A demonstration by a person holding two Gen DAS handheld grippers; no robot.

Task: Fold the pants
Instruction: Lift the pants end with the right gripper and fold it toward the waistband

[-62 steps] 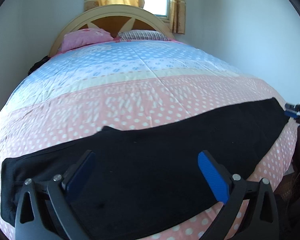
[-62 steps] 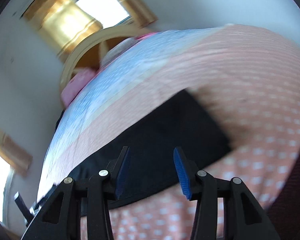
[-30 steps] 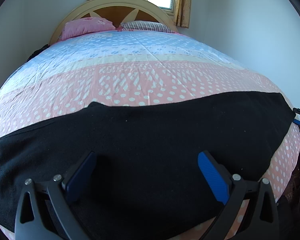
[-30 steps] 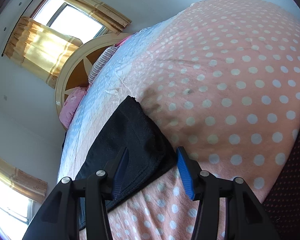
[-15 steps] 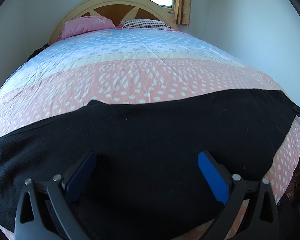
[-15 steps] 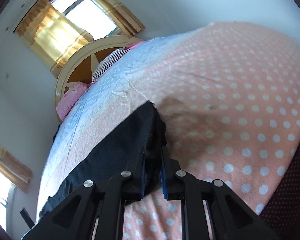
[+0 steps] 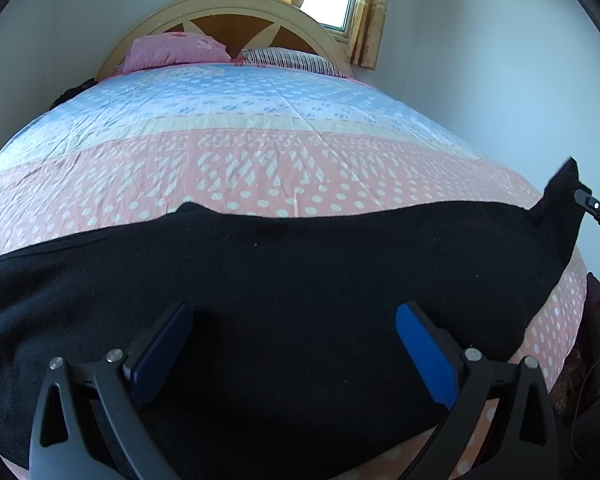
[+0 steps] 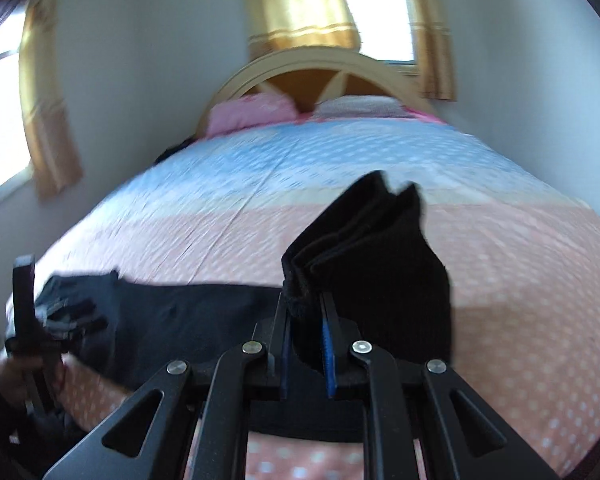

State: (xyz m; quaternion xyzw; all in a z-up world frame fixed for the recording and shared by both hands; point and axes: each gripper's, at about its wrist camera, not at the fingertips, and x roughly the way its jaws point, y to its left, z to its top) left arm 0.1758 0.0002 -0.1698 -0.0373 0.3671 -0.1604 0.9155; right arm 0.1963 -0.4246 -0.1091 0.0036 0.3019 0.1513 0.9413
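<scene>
Black pants lie stretched across the near end of the bed. My left gripper is open and hovers just over the middle of the pants, holding nothing. My right gripper is shut on the leg end of the pants and holds it lifted off the bed, the cloth standing up between the jaws. In the left wrist view the right gripper shows at the far right with the raised pants corner. In the right wrist view the left gripper shows at the far left.
The bed has a pink and blue dotted quilt, a pink pillow and a striped pillow by the wooden headboard. White walls close in on both sides. A curtained window is behind the headboard.
My right gripper closed on the pants' leg end and lifted it off the bed, swinging round to face the headboard. My left gripper stayed open over the pants.
</scene>
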